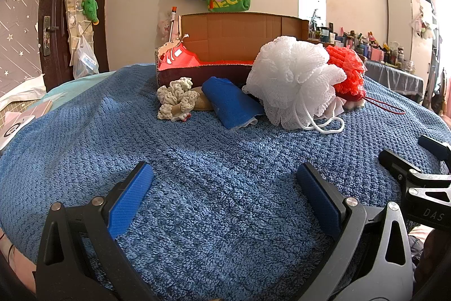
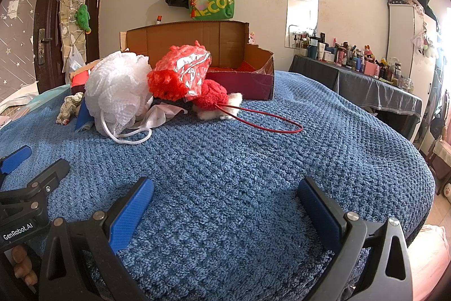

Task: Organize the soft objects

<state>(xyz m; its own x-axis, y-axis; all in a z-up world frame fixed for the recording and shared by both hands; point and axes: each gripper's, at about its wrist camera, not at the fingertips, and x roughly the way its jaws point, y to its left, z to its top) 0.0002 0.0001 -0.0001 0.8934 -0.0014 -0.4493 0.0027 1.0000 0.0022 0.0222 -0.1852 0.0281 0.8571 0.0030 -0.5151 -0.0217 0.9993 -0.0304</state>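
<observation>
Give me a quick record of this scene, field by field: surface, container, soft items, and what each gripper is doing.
surface: blue towel
container: open cardboard box at the far edge, red lining inside
soft items: white loofah, red loofah in clear wrap, blue cloth, cream knit piece, red plush with a red cord
item position: all piled on the towel in front of the box, none in it
left gripper: open, empty, short of the pile
right gripper: open, empty, short of the pile

- Blanket (image 1: 197,160) is showing textured blue.
- Pouf (image 1: 293,75) is showing white.
- Bundle (image 2: 180,72) is glowing red.
- Cloth (image 1: 231,100) is showing blue.
- Pads (image 1: 129,202) are showing blue.
- Box (image 2: 197,44) is showing brown.
</observation>
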